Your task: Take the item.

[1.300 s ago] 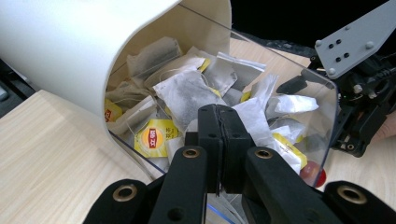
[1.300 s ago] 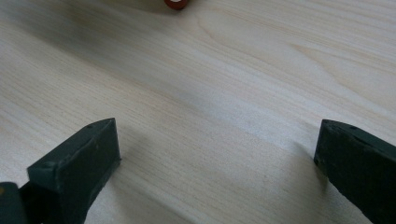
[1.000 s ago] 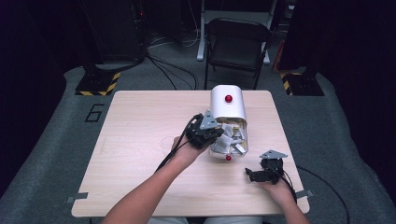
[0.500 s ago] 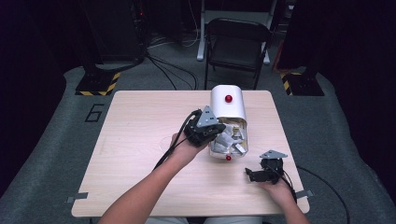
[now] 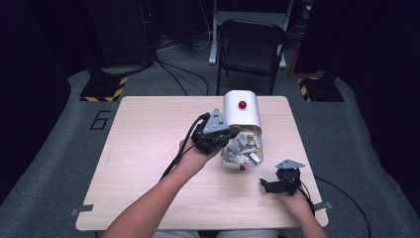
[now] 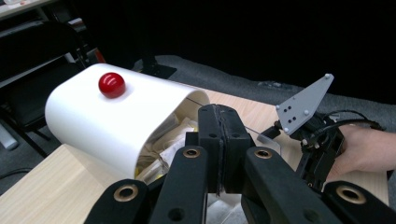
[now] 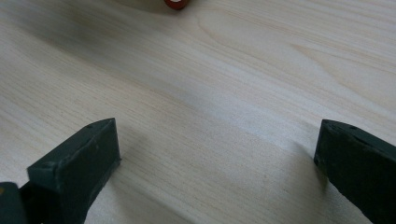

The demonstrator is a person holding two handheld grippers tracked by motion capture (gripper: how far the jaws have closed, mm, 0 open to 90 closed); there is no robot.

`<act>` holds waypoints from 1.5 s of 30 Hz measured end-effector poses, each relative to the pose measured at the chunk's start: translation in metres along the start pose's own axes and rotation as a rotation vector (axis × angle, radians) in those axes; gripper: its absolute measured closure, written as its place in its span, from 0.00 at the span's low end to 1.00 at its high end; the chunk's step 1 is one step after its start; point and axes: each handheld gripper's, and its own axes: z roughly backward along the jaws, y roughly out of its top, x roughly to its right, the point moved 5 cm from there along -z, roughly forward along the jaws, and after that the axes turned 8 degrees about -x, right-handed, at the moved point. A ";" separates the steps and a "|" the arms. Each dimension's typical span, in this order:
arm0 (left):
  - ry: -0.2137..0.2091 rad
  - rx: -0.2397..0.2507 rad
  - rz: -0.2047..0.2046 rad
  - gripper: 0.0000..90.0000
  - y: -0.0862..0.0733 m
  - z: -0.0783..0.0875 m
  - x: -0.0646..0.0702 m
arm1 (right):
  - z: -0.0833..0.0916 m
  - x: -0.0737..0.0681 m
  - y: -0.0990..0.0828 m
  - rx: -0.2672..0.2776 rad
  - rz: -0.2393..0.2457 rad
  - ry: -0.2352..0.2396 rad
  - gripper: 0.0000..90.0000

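Note:
A white round-topped container (image 5: 241, 111) lies on the wooden table (image 5: 148, 148), with a red knob (image 5: 242, 104) on top. Its open end faces me and holds several pale packets (image 5: 242, 148). A second red knob (image 5: 242, 168) sits at the front of a clear flap below them. My left gripper (image 5: 229, 135) hovers at the left of that opening, jaws pressed together with nothing visible between them. In the left gripper view, the container (image 6: 93, 121) is just beyond the left gripper (image 6: 222, 116). My right gripper (image 5: 265, 186) rests low at the front right, open over bare wood (image 7: 215, 140).
A dark folding chair (image 5: 252, 44) stands behind the table's far edge. Black stands and cables cover the floor beyond. The table's left half is bare wood. The right gripper (image 6: 317, 140) and its hand lie to the right of the container.
My left gripper has lifted a little at the container's mouth, still shut. The right gripper has stayed where it was.

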 end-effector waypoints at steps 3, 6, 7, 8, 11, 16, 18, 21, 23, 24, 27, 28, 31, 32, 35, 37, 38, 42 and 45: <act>0.003 0.003 0.003 0.99 0.001 0.002 0.000 | 0.000 0.000 0.000 0.001 0.000 0.002 0.00; 0.001 0.011 -0.003 0.99 0.004 0.008 -0.001 | 0.000 0.000 0.000 0.002 -0.001 0.002 0.00; 0.010 0.015 -0.013 0.99 0.005 0.009 -0.001 | 0.000 0.000 0.000 0.001 -0.001 0.002 0.00; 0.007 0.017 -0.010 0.99 0.006 0.011 -0.001 | 0.000 0.000 0.000 0.002 -0.001 0.002 0.00; 0.010 0.026 -0.011 0.99 0.009 0.015 -0.002 | 0.000 0.000 0.000 0.002 -0.001 0.003 0.00; 0.019 0.037 -0.010 0.99 0.011 0.021 -0.004 | 0.000 0.000 0.000 0.002 -0.003 0.004 0.00; 0.016 0.036 -0.005 0.99 0.011 0.024 -0.005 | 0.000 0.000 0.000 0.002 -0.001 0.003 0.00; 0.021 0.039 0.002 0.99 0.011 0.028 -0.008 | 0.000 0.000 0.000 0.002 -0.001 0.002 0.00; 0.026 0.039 0.003 0.99 0.010 0.031 -0.009 | 0.000 0.000 0.000 0.002 -0.001 0.002 0.00; 0.031 0.045 0.006 0.99 0.010 0.031 -0.010 | 0.000 0.000 0.000 0.001 -0.002 0.003 0.00; 0.040 0.039 0.004 0.99 0.008 0.036 -0.014 | 0.000 0.000 0.000 0.001 -0.002 0.002 0.00; 0.043 0.040 0.009 0.99 0.008 0.037 -0.015 | 0.000 0.000 0.000 0.001 -0.001 0.000 0.00; 0.045 0.034 0.016 0.99 0.006 0.040 -0.018 | 0.000 0.000 0.000 0.001 0.000 0.002 0.00; 0.049 0.032 0.010 0.99 0.005 0.042 -0.020 | 0.000 0.000 0.000 0.001 -0.001 0.003 0.00; 0.056 0.034 0.029 0.99 0.003 0.044 -0.023 | 0.000 0.000 0.000 0.001 0.000 0.002 0.00; 0.064 0.033 0.030 0.99 0.001 0.046 -0.026 | 0.000 0.000 0.000 0.001 0.000 0.002 0.00; 0.064 0.029 0.028 0.99 0.000 0.047 -0.027 | 0.000 0.000 0.000 0.002 0.001 0.001 0.00; 0.070 0.024 0.033 0.99 -0.003 0.051 -0.030 | 0.000 0.000 0.000 0.001 0.000 0.002 0.00; 0.082 0.026 0.041 0.99 -0.006 0.054 -0.033 | 0.000 0.000 0.000 0.001 0.000 0.002 0.00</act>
